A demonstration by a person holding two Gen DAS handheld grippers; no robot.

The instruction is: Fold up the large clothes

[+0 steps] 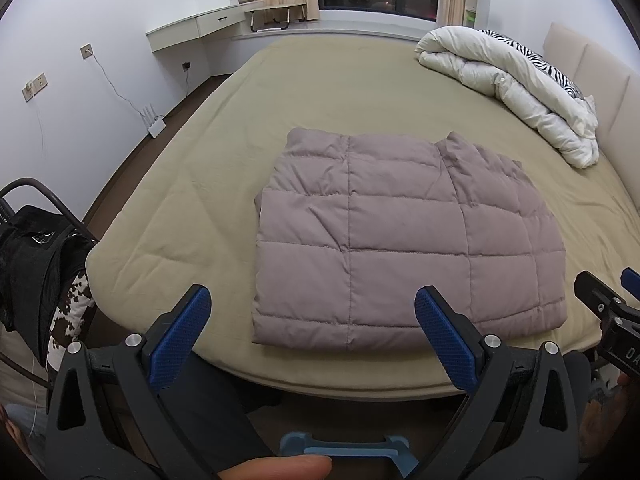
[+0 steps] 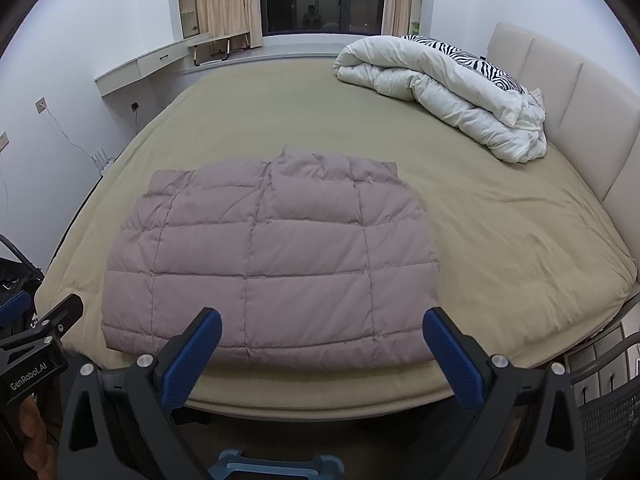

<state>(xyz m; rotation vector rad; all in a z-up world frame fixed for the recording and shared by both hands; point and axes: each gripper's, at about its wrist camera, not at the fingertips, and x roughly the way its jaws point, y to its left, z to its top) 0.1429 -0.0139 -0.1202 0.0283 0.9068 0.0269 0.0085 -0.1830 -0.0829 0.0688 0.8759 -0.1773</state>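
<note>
I have both tools held level at the foot of the bed [image 1: 192,184], side by side and pointing across it toward the window. My left tool [image 1: 312,304] is released, its blue-padded fingers [image 1: 180,336] spread wide with nothing between them, tips hanging just short of the near edge of the folded jacket [image 1: 400,248]. My right tool [image 2: 322,326] is likewise released and empty, its fingers framing the jacket's near hem. Neither touches the fabric. A fingertip shows at the bottom of the left view, on the handle.

The mauve quilted jacket lies folded into a flat rectangle on the tan sheet, near the foot edge. A white duvet [image 2: 440,92] is bunched by the headboard [image 2: 580,100], well apart.

In the right view, the left tool's body reads "GenRobot.AI"; in the left view, the right tool's body shows only "DA".
</note>
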